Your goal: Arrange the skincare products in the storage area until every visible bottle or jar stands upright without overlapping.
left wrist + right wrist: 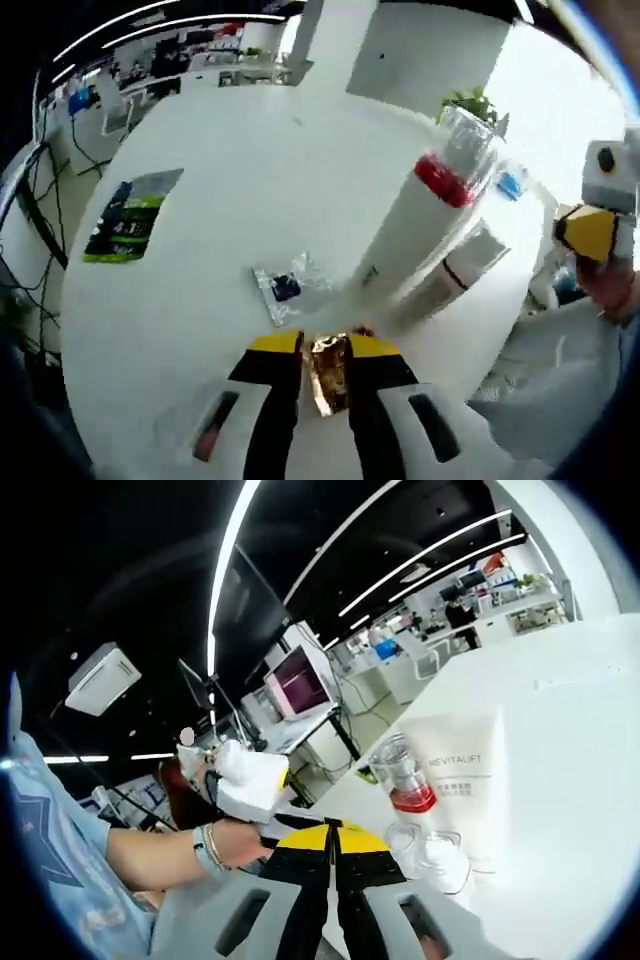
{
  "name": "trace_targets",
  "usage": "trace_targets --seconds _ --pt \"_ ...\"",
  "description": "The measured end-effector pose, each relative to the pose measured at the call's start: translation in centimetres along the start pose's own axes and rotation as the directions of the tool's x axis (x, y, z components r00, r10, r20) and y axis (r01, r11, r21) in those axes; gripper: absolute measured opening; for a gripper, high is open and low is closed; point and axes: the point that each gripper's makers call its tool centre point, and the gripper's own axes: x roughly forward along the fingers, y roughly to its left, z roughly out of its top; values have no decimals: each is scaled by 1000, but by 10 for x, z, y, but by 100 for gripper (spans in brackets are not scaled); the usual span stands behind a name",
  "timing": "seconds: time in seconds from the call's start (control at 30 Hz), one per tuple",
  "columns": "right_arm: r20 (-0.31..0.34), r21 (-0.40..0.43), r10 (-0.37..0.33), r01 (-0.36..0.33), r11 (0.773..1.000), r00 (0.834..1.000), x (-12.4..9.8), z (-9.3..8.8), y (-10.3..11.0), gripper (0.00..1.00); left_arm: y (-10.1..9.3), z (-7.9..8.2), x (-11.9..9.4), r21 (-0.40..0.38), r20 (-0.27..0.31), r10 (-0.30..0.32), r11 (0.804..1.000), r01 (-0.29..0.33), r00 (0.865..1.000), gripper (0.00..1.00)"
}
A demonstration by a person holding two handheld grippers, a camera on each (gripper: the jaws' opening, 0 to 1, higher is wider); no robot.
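Left gripper (324,352) pinches gold sachet (330,372); white tube (415,225) stands upright.

- Left gripper (327,352): we see its yellow-tipped jaws closed on a small gold foil piece (330,372).
- Right gripper (334,838): we see its jaws pressed together, nothing between them.
- Person's hand (236,842): wrist bent, bracelet on, reaching in from the left of the right gripper view.
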Motion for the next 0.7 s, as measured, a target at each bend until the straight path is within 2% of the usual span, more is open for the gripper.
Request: trace_targets --seconds 0.07,0.13,0.2,0.33,0.37,0.4,0.43,0.63,0.7 --pt "-2 3 1 -1 1000 1000 0 0 0 0 -10 -6 4 78 -38 -36 996 39 999 34" --pt "-2 5 5 -5 1000 1000 0 -1 0 0 -16 -13 8 125 -73 -53 990 62 996 35" --pt "-4 6 7 -7 1000 1000 0 -1 1 0 -14 -25 11 138 -129 -38 989 55 991 34" --pt "-9 4 13 -13 1000 1000 1 -2 3 0 -3 -53 15 175 -259 26 984 20 965 31" --pt "-10 3 15 -15 1000 1000 2 -2 3 0 -8 -39 19 133 -163 0 991 22 987 30" --pt "-11 3 17 -17 1000 1000 2 -2 4 0 -7 -42 19 143 -186 -1 989 29 983 30" --pt "-11 2 17 -17 1000 1000 2 -2 4 0 -4 -44 17 126 -195 20 992 5 981 31" --pt "-9 7 11 -10 1000 1000 1 -2 2 0 -4 -41 18 92 -175 44 995 -28 984 31" --pt "-12 8 7 -7 1000 1000 1 -3 2 0 -3 -41 18 39 -177 64 998 -58 982 31"
